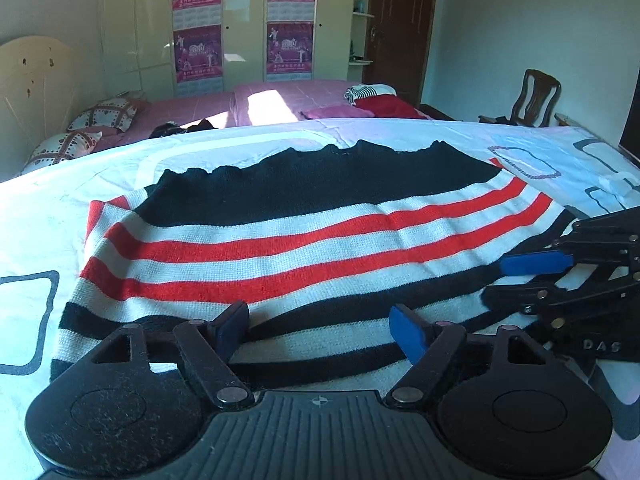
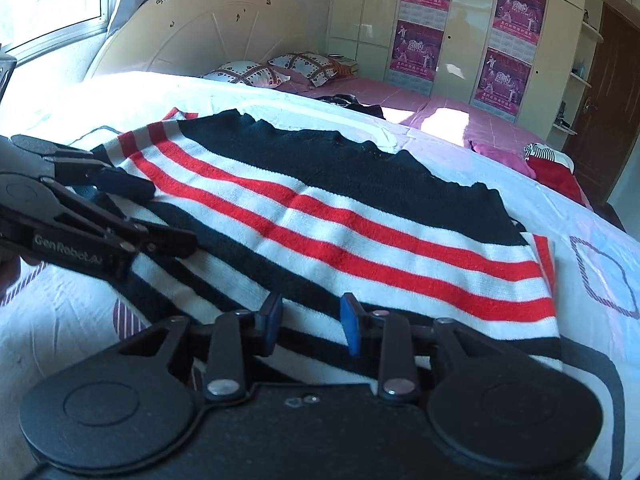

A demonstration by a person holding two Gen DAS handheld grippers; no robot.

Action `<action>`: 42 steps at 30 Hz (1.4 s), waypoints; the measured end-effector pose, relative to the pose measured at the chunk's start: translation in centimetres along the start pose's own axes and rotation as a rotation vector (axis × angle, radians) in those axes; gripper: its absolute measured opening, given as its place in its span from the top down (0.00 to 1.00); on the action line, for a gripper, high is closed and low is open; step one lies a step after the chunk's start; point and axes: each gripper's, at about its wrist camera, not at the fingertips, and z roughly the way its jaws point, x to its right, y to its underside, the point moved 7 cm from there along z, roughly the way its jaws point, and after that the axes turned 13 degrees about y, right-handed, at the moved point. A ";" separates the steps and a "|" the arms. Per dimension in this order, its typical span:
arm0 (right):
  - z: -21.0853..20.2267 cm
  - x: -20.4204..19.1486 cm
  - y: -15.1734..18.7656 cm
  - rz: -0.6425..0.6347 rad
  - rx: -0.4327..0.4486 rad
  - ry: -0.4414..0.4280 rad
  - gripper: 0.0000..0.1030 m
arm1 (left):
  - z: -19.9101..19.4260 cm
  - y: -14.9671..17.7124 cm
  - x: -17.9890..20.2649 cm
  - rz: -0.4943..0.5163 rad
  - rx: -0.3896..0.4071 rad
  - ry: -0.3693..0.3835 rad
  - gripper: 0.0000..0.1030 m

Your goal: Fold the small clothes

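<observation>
A knitted garment [image 1: 280, 236] with black, white and red stripes lies flat on a white patterned sheet [image 1: 32, 232]; it also shows in the right wrist view [image 2: 360, 232]. My left gripper [image 1: 320, 330] is open, its blue pads just over the garment's near striped edge. My right gripper [image 2: 310, 326] is open over the same near edge, further right. The right gripper shows at the right of the left wrist view [image 1: 520, 280], and the left gripper shows at the left of the right wrist view [image 2: 160, 216]. Neither holds the cloth.
A pink bed [image 1: 260, 104] lies behind, with patterned pillows [image 1: 104, 114], a red and striped pile of clothes [image 1: 372, 100] and dark clothes [image 1: 180, 128]. A wardrobe [image 1: 240, 20], a brown door [image 1: 400, 20] and a wooden chair [image 1: 536, 98] stand at the back.
</observation>
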 end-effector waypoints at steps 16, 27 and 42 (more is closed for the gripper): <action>-4.2 8.7 5.5 0.118 -0.029 0.176 0.71 | -5.4 2.3 -4.6 -0.065 0.058 -0.050 0.26; -3.4 10.3 8.2 0.235 -0.093 0.181 0.77 | -5.3 4.4 -7.3 -0.135 0.037 -0.048 0.26; -5.5 12.2 8.1 0.377 -0.086 0.195 0.71 | -7.6 3.7 -6.1 -0.153 0.039 -0.090 0.26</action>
